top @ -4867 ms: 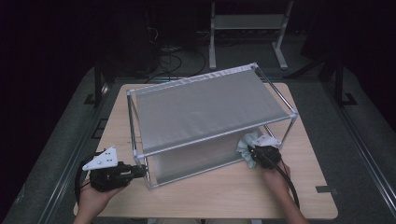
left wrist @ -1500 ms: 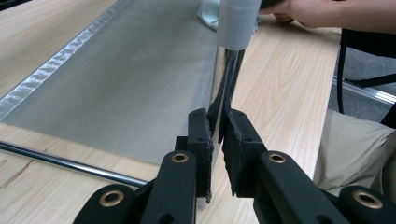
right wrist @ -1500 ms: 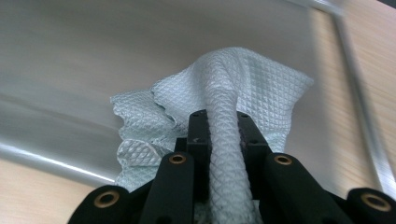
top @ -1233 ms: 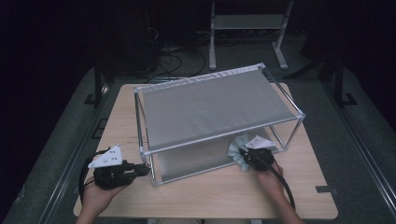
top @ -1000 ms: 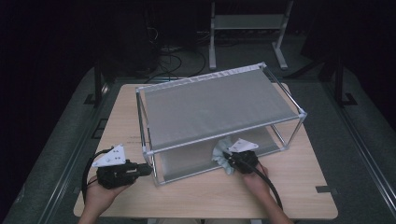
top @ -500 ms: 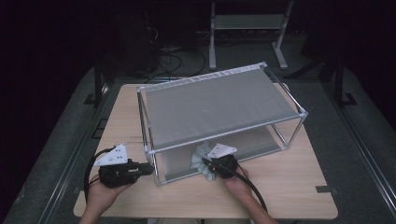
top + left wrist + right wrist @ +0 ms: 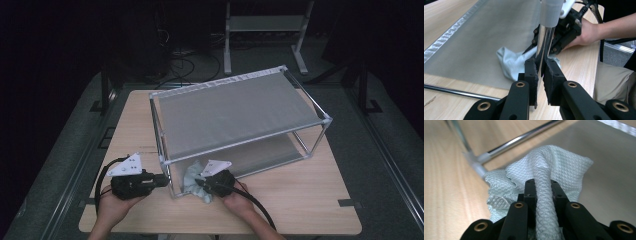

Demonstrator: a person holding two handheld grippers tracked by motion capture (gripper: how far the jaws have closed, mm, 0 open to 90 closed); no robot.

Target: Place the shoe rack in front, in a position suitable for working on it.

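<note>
At the near edge of the wooden bench, the person's two hands come in from below, each holding a gripper. The left gripper lies level at the near left corner of the metal rack; in the left gripper view its jaws are pressed in on the chrome corner post, the two black pads hugging the upright tube with almost no gap. A grey three-cornered plate sits on top of this gripper, and its cable loops back toward the left hand.

Just to the right of it, the right gripper points toward the same corner. Its jaws are closed tight on a pale green cloth: in the right gripper view a twisted fold of the waffle-textured cloth runs up between the pads, and the rest bunches out ahead of them. The cloth rests on the near left part of the rack's lower mesh shelf, close to the corner post and spilling a little over the shelf's front edge onto the bench. The right hand lies on the bench behind the gripper.

Farther off, the rack's upper mesh shelf spans the frame, set at a slant across the bench. Beyond the bench, on the dark floor, stand a metal stand and some loose cables.
</note>
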